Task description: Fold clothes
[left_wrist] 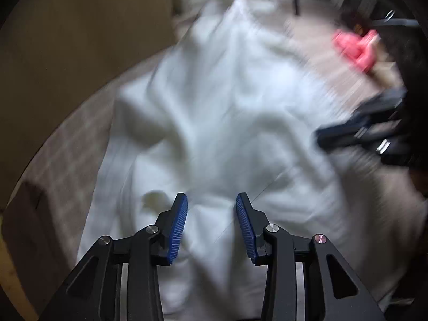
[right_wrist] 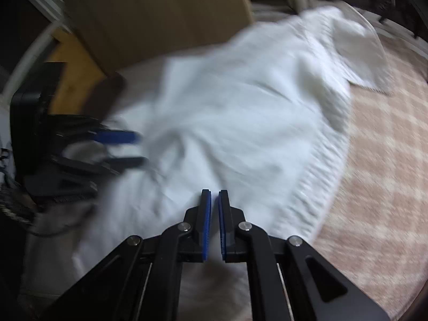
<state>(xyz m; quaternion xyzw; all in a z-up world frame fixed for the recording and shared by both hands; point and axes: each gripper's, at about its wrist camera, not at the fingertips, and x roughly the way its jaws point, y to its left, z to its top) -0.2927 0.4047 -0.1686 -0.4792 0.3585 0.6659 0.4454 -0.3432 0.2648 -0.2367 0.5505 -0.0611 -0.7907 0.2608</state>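
A crumpled white garment (left_wrist: 227,107) (right_wrist: 240,120) lies spread on a beige checked rug (right_wrist: 388,147); both views are blurred by motion. My left gripper (left_wrist: 211,198) points down over the garment's near end, its blue pads apart and pressing on nothing. It shows from the side (right_wrist: 139,148) at the garment's left edge. My right gripper (right_wrist: 214,192) is shut over the near part of the garment. White shows in the thin slit between its pads, and I cannot tell whether cloth is pinched there. In the left wrist view my right gripper (left_wrist: 321,136) is at the garment's right edge.
A tan board (left_wrist: 80,40) (right_wrist: 160,13) stands along the rug's far left side. A pink object (left_wrist: 355,48) lies on the rug at the right. A white sleeve or flap (right_wrist: 361,53) trails at the far right. A dark box (right_wrist: 26,107) sits at the left.
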